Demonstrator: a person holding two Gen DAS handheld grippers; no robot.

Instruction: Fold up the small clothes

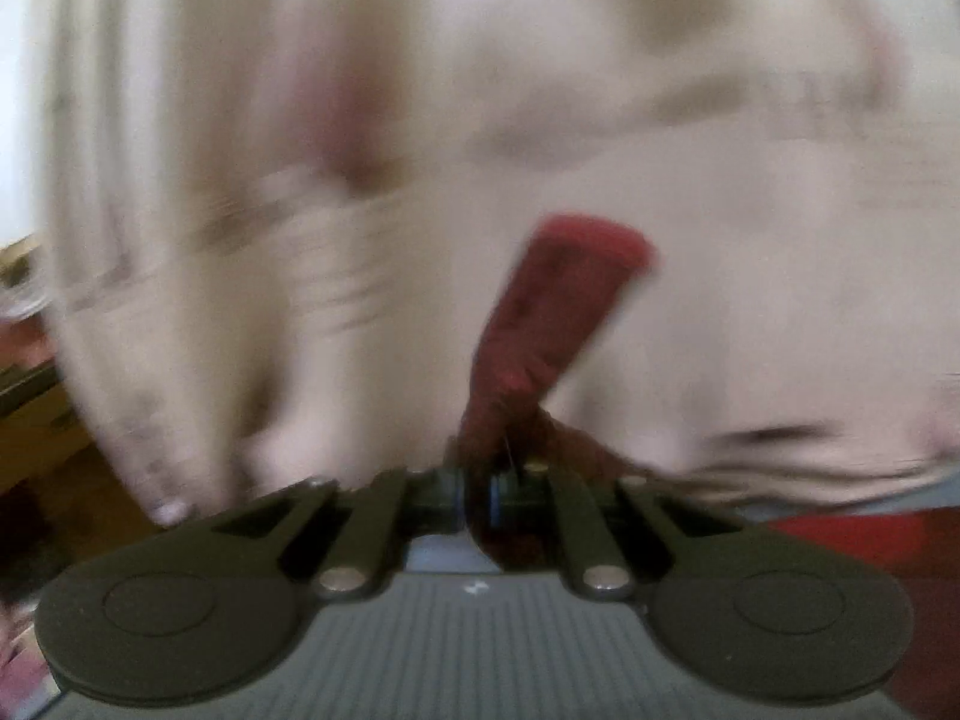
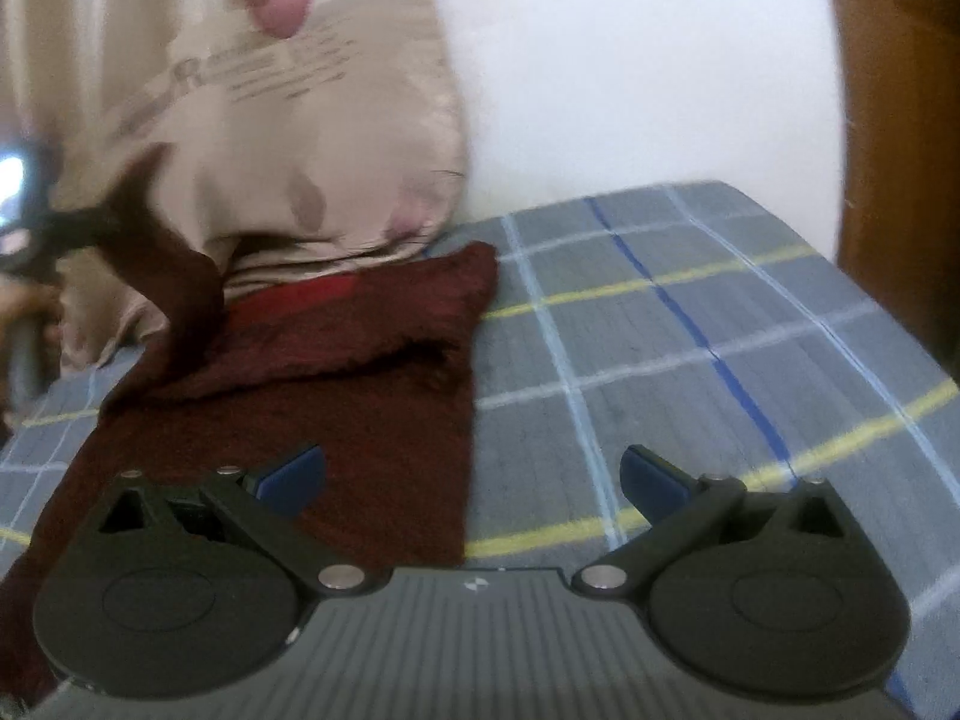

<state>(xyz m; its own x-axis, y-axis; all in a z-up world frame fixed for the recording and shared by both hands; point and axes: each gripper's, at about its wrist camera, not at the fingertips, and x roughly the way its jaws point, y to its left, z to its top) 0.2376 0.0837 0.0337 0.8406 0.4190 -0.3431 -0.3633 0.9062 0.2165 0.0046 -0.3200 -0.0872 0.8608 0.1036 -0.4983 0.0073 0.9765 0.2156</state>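
On the plaid bedsheet [image 2: 690,324], with the left gripper [image 1: 477,495] clamped on the maroon cloth's [image 2: 336,372] corner, that corner should land squarely across the cloth while the right gripper [image 2: 474,480], jaws apart, pins the cloth's near edge.

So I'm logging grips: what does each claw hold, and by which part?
The left claw is shut on the dark red cloth, pinching a lifted corner or edge. The right claw is open, holding nothing.

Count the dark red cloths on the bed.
1. The cloth lies on the checked bed beside the pillow, one corner lifted by the left gripper. Others may be hidden.
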